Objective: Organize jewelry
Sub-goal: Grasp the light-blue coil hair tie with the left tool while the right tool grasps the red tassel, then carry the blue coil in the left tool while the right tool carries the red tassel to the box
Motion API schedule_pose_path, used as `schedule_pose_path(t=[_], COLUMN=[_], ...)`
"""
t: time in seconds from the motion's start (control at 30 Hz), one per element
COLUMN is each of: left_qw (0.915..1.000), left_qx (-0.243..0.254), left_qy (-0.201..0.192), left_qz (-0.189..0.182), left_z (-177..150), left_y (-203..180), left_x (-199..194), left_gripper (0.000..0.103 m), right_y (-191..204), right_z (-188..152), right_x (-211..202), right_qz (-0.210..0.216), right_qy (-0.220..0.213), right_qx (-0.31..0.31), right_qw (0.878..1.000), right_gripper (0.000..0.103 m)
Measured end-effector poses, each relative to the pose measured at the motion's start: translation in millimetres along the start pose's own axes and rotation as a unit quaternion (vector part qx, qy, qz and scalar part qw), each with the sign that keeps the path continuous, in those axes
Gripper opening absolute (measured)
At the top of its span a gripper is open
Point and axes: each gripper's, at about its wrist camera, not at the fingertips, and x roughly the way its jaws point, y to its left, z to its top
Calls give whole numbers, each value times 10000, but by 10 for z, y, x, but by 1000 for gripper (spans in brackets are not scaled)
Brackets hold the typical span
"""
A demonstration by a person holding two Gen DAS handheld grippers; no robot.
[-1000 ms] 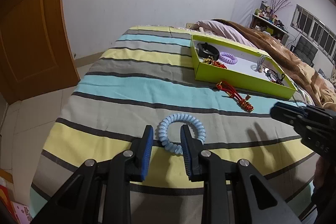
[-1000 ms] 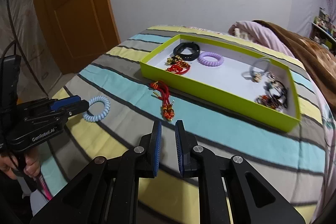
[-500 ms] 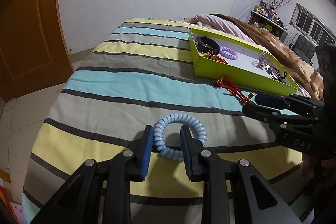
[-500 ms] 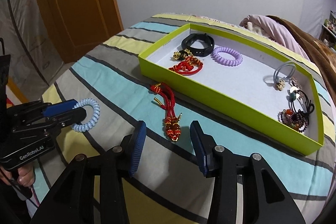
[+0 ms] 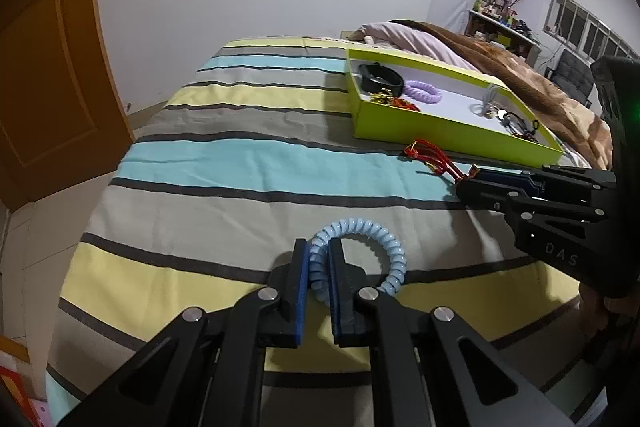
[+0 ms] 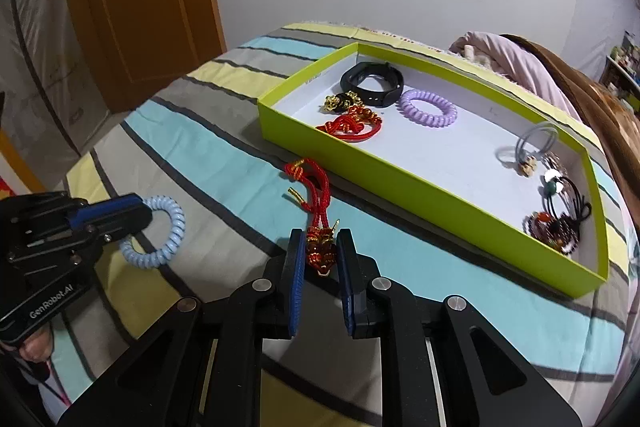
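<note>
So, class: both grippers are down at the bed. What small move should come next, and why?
Probably let the right gripper finish closing on the red dragon charm, which lies between its fingers, still ungripped. The left gripper already pinches the blue coil band, so both could then lift toward the green tray.

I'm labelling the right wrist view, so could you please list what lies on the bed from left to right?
left gripper → light blue spiral band → red cord charm → green tray
</note>
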Motion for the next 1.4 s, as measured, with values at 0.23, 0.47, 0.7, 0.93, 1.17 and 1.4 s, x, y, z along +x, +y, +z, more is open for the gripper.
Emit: schedule_pose_path(t=[0.23,0.47,0.7,0.93,1.17,1.4], left_qw=[9997,9986,9966,9941,9927,9917], left_qx=[17,98,255,346,389,491], left_qy=[-118,-379,-633,-874,-975,-1021], left_qz=[-227,-346,-451,-534,-596,-609], left_z=[-59,-45,1,91,183,298], left_y=[-80,-242,-435,-597,-692,-787], left_x=[-159,-409,-648,-819,-868,-836], left_gripper=[9,9,9,9,9,9], right_y=[-41,-113,-211,-309,-360,-449], right_z=[-170,-341,-494,-569,-582,-543], right_x=[-376,-798,-1173,-1477,-1628,-1632], right_qz=[-39,-123,-239,-406,-457,-481], right_qy=[-272,-563,-828,-1104,-1253,-1304], right_qx=[225,455,702,873,897,927], right_qw=[9994,9973,9938,9892,9870,9859], right_gripper=[16,16,16,16,16,16])
